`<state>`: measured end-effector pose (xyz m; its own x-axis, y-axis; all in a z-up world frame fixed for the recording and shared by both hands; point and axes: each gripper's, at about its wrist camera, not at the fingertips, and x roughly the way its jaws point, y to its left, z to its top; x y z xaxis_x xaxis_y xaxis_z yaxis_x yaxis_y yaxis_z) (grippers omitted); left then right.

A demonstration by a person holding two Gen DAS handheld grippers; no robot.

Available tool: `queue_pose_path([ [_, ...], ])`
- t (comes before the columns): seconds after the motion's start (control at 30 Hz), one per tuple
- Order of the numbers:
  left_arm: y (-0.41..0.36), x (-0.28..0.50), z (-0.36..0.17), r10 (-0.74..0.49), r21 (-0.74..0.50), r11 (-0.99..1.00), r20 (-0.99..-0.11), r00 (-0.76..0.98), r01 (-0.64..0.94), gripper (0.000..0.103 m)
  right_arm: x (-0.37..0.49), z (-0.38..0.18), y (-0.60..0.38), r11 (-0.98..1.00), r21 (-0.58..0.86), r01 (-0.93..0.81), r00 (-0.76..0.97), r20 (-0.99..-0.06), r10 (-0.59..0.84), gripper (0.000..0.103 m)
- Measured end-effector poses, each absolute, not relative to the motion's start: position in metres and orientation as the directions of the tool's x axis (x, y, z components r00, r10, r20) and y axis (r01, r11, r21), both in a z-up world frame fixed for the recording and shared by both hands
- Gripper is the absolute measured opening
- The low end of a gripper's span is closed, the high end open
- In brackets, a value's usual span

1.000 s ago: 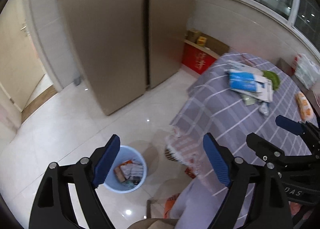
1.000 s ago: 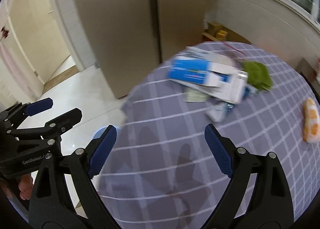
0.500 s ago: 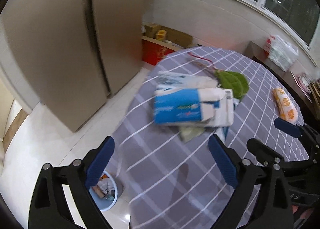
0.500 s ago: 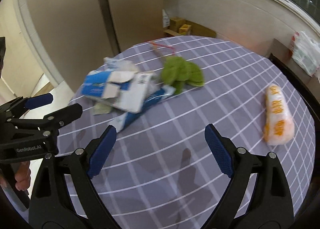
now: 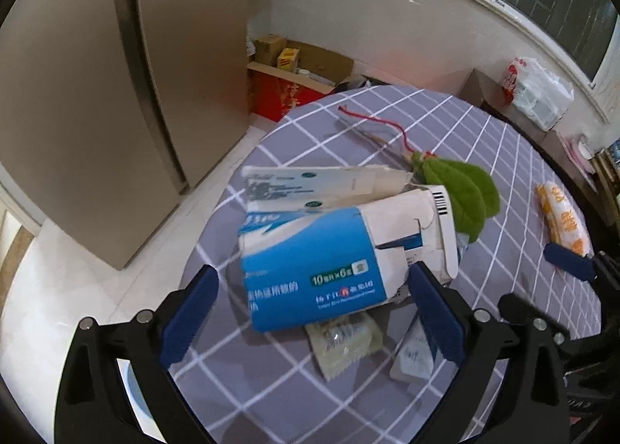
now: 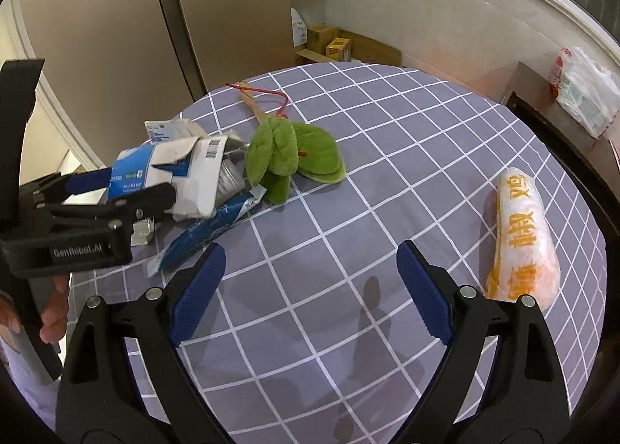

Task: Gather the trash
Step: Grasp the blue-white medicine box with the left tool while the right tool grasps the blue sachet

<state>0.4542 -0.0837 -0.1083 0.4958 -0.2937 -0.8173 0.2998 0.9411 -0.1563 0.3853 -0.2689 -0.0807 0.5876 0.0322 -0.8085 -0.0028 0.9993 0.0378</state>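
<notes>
Left claw [image 5: 310, 312] opening, empty, blue-white carton [image 5: 325, 262] just ahead between its tips, untouched. Right claw [image 6: 310, 289] spread wide, empty, over bare bench [image 6: 387, 114]. Wrappers [image 5: 341, 343], carton remain on bench; collection unfinished, carton likely next.

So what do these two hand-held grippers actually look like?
Both match: the left hand-held gripper and the right hand-held gripper have black plastic arms with silver screws and ribbed blue pads. The left one's body carries white lettering, seen from the right wrist view.
</notes>
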Motion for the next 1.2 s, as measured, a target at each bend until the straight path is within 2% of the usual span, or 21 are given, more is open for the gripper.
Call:
queue_pose_path([
  [0.03, -0.083, 0.457, -0.109, -0.319, -0.181, 0.935, -0.809, 0.495, 0.306, 0.096, 0.386, -0.081, -0.269, 0.999, 0.039, -0.004, 0.586, -0.810, 0.034, 0.088],
  [0.1, -0.081, 0.459, -0.109, -0.373, -0.229, 0.917, -0.786, 0.494, 0.327, 0.079, 0.386, -0.083, -0.269, 0.999, 0.045, -0.005, 0.583, -0.812, 0.040, 0.088],
  [0.13, -0.079, 0.460, -0.107, -0.405, -0.260, 0.905, -0.771, 0.491, 0.338, 0.074, 0.386, -0.083, -0.270, 0.999, 0.048, -0.004, 0.581, -0.813, 0.042, 0.088],
  [0.2, -0.080, 0.459, -0.107, -0.394, -0.241, 0.907, -0.775, 0.495, 0.344, 0.072, 0.386, -0.084, -0.271, 0.999, 0.048, 0.000, 0.579, -0.815, 0.039, 0.088],
  [0.27, -0.078, 0.455, -0.105, -0.393, -0.232, 0.908, -0.763, 0.514, 0.350, 0.064, 0.386, -0.084, -0.272, 0.999, 0.049, 0.009, 0.578, -0.816, 0.035, 0.088],
  [0.77, -0.045, 0.428, -0.075, -0.313, -0.147, 0.941, -0.726, 0.612, 0.306, 0.063, 0.388, -0.073, -0.244, 0.996, 0.063, -0.057, 0.583, -0.808, 0.084, 0.088],
  [0.93, -0.017, 0.418, -0.070, -0.268, -0.127, 0.958, -0.722, 0.638, 0.258, 0.063, 0.402, -0.084, -0.220, 0.991, 0.082, -0.101, 0.548, -0.827, 0.124, 0.088],
  [1.1, 0.019, 0.410, -0.074, -0.213, -0.115, 0.975, -0.732, 0.647, 0.191, 0.063, 0.416, -0.102, -0.205, 0.995, 0.042, -0.086, 0.537, -0.840, 0.081, 0.088],
  [1.17, 0.030, 0.406, -0.077, -0.199, -0.113, 0.978, -0.736, 0.647, 0.173, 0.063, 0.415, -0.104, -0.206, 0.998, 0.016, -0.054, 0.555, -0.830, 0.044, 0.083],
  [1.2, 0.034, 0.404, -0.077, -0.193, -0.112, 0.980, -0.738, 0.647, 0.165, 0.063, 0.413, -0.102, -0.207, 0.999, 0.007, -0.041, 0.566, -0.824, 0.029, 0.062],
])
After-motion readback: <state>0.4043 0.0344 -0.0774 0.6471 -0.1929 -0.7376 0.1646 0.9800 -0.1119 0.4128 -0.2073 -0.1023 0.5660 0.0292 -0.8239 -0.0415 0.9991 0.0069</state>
